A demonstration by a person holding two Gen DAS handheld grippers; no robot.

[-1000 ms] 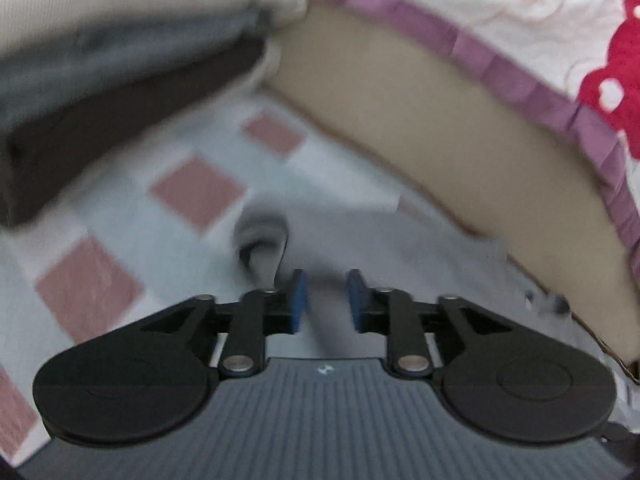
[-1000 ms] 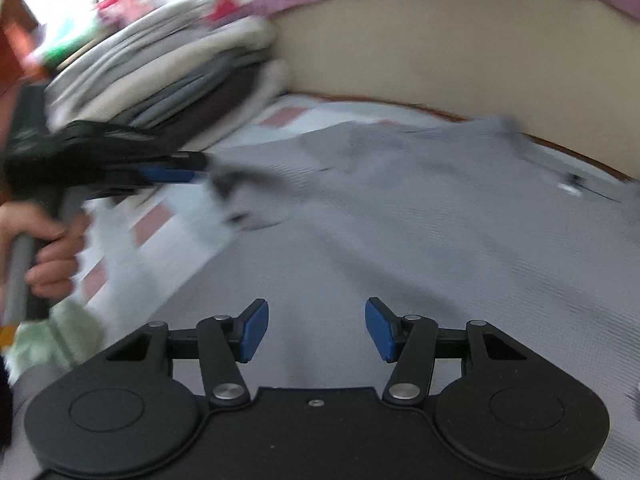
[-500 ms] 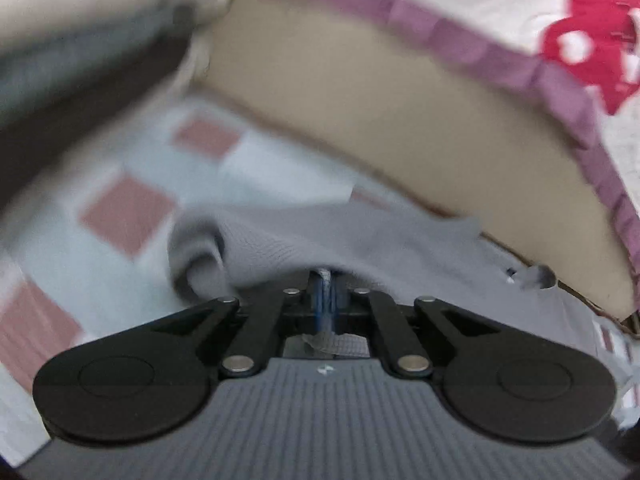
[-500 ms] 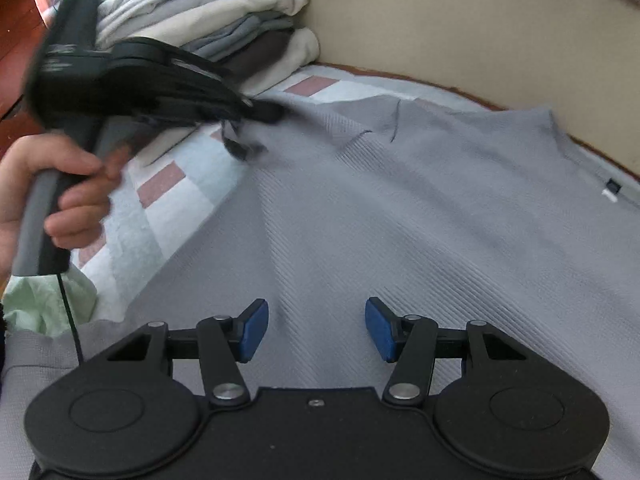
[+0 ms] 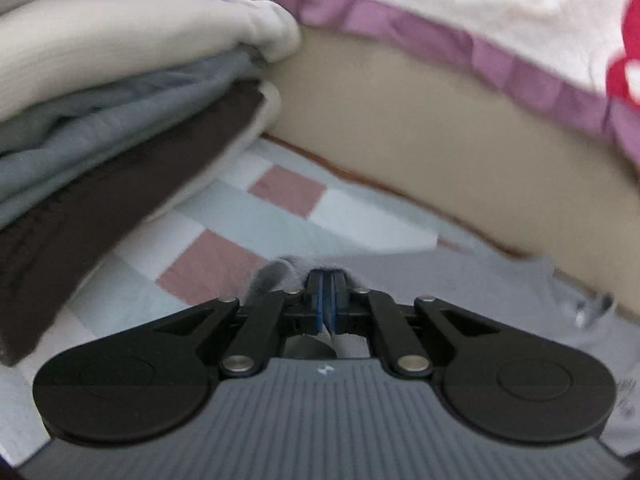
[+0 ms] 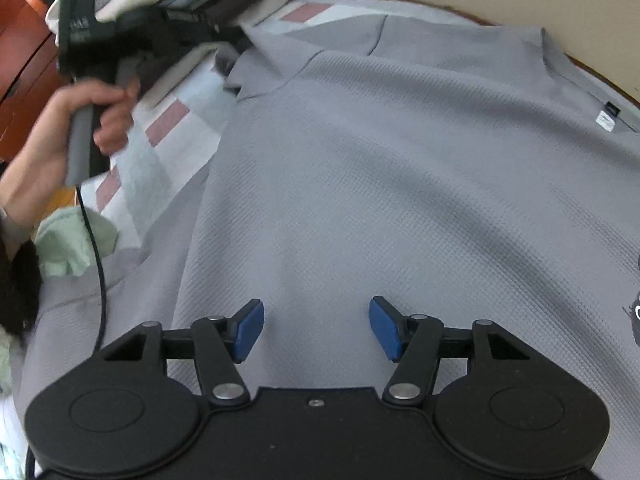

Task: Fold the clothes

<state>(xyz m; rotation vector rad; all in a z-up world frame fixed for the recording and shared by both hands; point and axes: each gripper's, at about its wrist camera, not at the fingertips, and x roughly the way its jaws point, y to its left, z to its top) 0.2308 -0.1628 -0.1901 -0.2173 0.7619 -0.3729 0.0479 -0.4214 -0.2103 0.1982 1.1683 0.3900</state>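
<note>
A: Where does your grey shirt lie?

B: Spread flat over the checked cover of the bed, its collar end toward the beige wall of the bed frame. A small white label shows near the neck at the far right.

A: And your left tongs?

B: Your blue pads are pressed together on a pinch of the shirt's sleeve edge; a thin strip of grey cloth shows between them. From the right wrist view, your left hand grips the handle, and those tongs meet the sleeve's end at the shirt's far left corner, just beside the stack.

A: Which stack?

B: The pile of folded clothes on the cover to the left: cream on top, grey-blue under it, dark brown lowest. It is blurred in both views.

A: Your right tongs?

B: Your jaws are opening, pads well apart, hanging over the shirt's body near its lower middle. Only flat cloth lies below the gap; the pads press on nothing.

A: Anything else near you?

B: A pale green cloth at the bed's left edge, and a white quilt with a purple border above the frame.
</note>
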